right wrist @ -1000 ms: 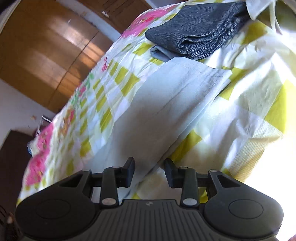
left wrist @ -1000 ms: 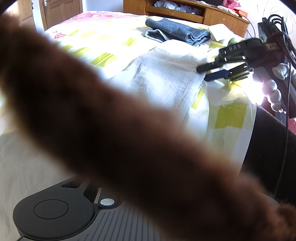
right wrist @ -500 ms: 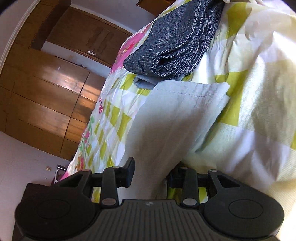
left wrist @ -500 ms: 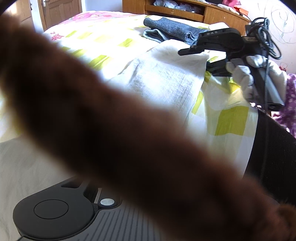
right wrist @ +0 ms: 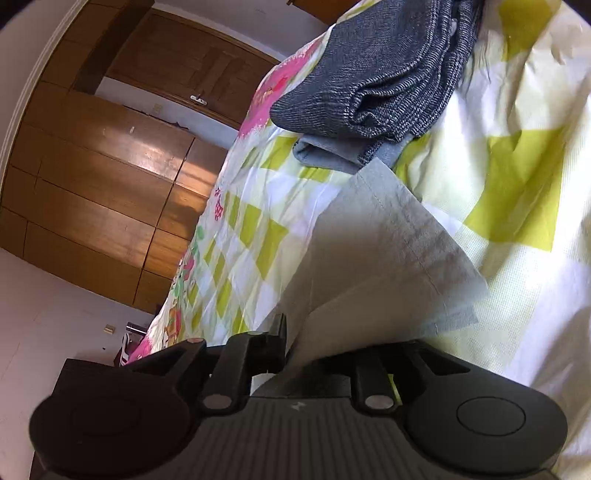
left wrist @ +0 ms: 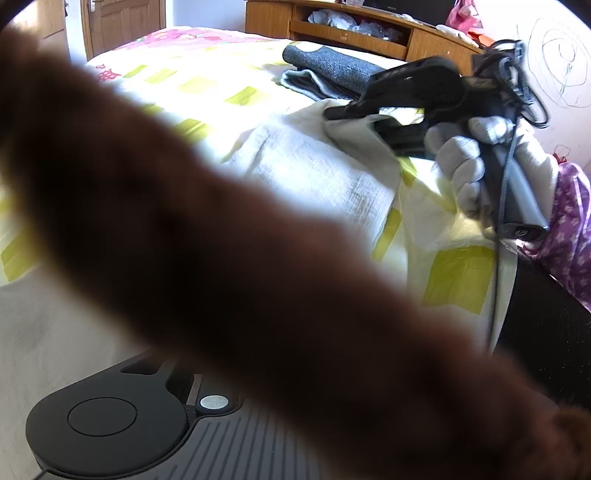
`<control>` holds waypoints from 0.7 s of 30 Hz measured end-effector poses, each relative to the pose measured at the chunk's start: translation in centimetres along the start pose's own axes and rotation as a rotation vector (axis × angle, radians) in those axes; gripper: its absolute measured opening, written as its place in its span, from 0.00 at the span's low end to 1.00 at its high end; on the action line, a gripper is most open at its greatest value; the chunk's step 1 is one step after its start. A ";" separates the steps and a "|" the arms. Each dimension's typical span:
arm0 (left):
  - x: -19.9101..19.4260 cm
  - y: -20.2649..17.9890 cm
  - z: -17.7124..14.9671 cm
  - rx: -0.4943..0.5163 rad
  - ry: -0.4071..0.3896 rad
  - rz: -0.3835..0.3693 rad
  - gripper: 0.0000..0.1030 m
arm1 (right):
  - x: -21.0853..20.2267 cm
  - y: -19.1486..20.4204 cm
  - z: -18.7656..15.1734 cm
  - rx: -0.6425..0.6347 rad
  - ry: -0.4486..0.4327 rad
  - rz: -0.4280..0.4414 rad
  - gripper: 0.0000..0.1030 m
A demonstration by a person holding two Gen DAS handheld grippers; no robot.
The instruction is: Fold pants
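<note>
Pale off-white pants (left wrist: 314,166) lie along the bed's right side on a yellow-checked sheet. My right gripper (left wrist: 354,118) grips their far hem; in the right wrist view the cloth (right wrist: 369,266) runs in between its fingers (right wrist: 277,339) and is lifted. A blurred brown furry band (left wrist: 240,258) right against the lens hides my left gripper's fingers; only its body (left wrist: 110,424) shows, low at the near end of the pants.
Folded dark grey pants (left wrist: 332,70) lie on a lighter garment beyond the hem, also in the right wrist view (right wrist: 388,81). A wooden headboard shelf (left wrist: 351,29) stands behind. The bed edge (left wrist: 509,295) drops on the right. Wooden wardrobes (right wrist: 103,166) stand across the room.
My right gripper moved in over the pants' far hem, closed on it and lifted it while tilting. The left gripper stayed still.
</note>
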State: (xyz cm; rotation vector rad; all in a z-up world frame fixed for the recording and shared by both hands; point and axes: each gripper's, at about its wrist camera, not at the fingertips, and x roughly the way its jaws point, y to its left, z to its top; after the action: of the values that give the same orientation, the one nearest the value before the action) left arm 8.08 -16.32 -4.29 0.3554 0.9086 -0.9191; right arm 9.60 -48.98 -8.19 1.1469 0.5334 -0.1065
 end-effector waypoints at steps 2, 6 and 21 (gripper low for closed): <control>-0.2 0.0 -0.2 0.002 -0.003 0.000 0.24 | -1.3 -0.3 0.3 0.011 -0.036 0.019 0.24; -0.2 0.4 -0.5 -0.022 -0.018 -0.012 0.26 | -3.6 -0.7 1.8 0.013 -0.097 0.015 0.24; 0.2 0.3 -0.1 -0.008 -0.006 -0.010 0.28 | -0.1 -0.2 3.2 -0.034 -0.035 -0.068 0.38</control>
State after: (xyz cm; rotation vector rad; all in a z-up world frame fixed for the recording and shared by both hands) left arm 8.32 -16.20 -4.59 0.3410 0.9087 -0.9251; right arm 10.53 -51.91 -7.39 1.0925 0.5411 -0.1757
